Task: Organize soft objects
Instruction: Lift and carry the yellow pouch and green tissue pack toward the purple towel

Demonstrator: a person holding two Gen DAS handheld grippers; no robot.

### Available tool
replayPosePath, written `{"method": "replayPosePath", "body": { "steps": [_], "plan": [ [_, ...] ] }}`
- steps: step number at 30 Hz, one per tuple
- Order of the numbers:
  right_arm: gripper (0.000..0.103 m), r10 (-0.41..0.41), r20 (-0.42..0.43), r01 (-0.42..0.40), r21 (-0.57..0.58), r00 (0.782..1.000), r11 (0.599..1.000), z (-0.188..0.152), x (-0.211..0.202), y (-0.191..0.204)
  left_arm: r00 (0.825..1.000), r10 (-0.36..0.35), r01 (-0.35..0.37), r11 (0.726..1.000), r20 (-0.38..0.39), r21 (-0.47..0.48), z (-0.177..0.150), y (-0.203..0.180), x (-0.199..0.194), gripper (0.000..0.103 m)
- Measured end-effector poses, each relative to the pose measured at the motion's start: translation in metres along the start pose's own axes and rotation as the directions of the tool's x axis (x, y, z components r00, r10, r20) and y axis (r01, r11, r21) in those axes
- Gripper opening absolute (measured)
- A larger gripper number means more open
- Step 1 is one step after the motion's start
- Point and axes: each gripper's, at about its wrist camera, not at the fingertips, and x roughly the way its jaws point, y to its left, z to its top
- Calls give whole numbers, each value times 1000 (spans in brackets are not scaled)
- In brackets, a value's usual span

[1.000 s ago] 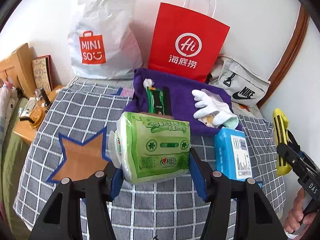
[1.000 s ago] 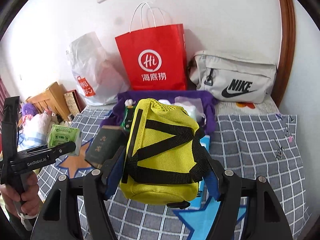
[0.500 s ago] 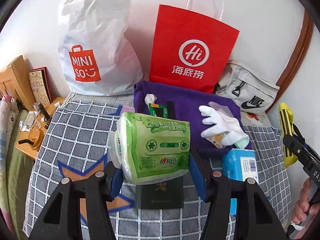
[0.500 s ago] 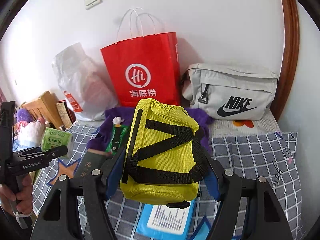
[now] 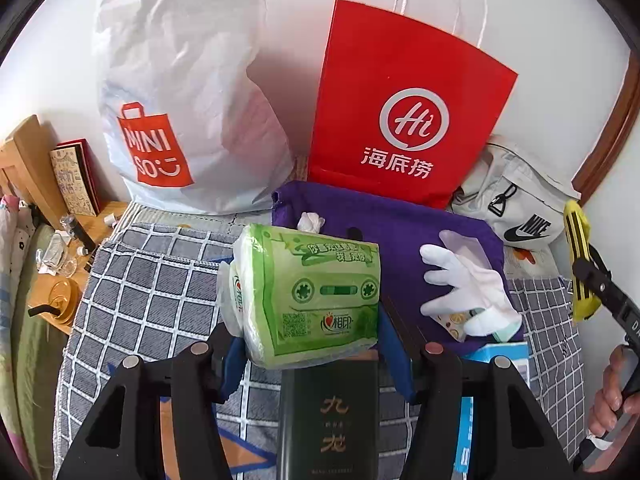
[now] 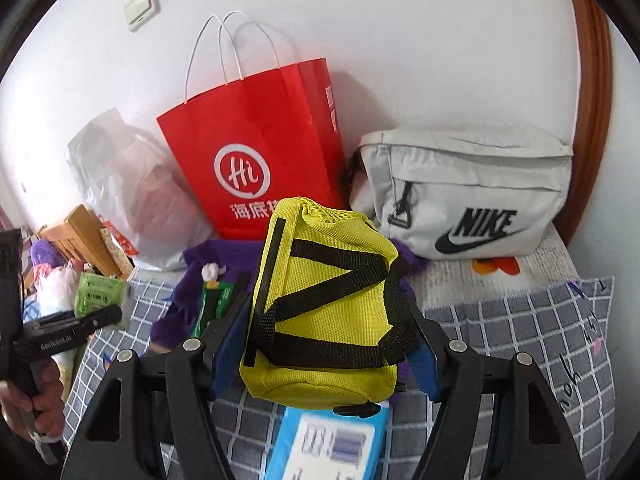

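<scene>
On the checked bed, left tongs pinch a squashy tissue pack; right tongs pinch a light, yielding pouch midway.

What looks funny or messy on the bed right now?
A white glove lies loose on the purple cloth, draped over a small printed packet. A dark green box lies flat on the checked blanket among the soft things. Nothing looks spilled or torn.
</scene>
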Motion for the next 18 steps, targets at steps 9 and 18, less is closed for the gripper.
{"method": "replayPosePath", "body": {
  "steps": [9,18],
  "plan": [
    [70,29,-23,-30,-34,999,999,27,51,11,999,-14,14,1000,-34,-17,15,2,30,56],
    [70,28,-123,-34,-44,992,998,16,101,11,996,-56,56,998,-73,3,20,-11,67,56]
  ]
}}
